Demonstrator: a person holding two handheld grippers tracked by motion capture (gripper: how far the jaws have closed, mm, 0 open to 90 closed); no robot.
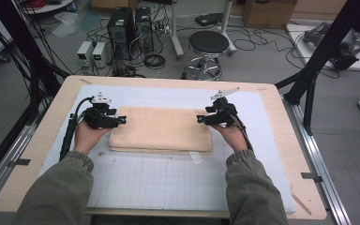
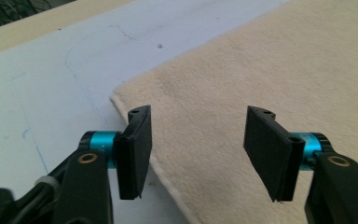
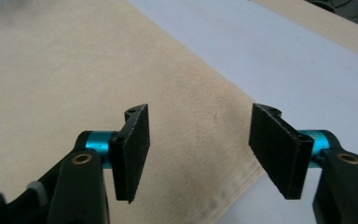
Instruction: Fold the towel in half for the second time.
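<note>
A cream folded towel (image 1: 161, 129) lies flat on the white gridded mat (image 1: 168, 180) in the middle of the table. My left gripper (image 1: 122, 120) hovers at the towel's left edge, jaws open with nothing between them. In the left gripper view the towel (image 2: 270, 74) spreads under and past the open left gripper (image 2: 198, 149), near its corner. My right gripper (image 1: 199, 119) is at the towel's right edge, also open and empty. The right gripper view has the towel (image 3: 74, 74) below the right gripper (image 3: 200, 149), its edge running under the jaws.
The mat rests on a wooden tabletop (image 1: 286, 136) with a bare rim all round. Beyond the far edge stand a black stool (image 1: 208, 44), computer towers (image 1: 122, 28) and cables on the floor. Black frame posts (image 1: 323, 47) rise at the right.
</note>
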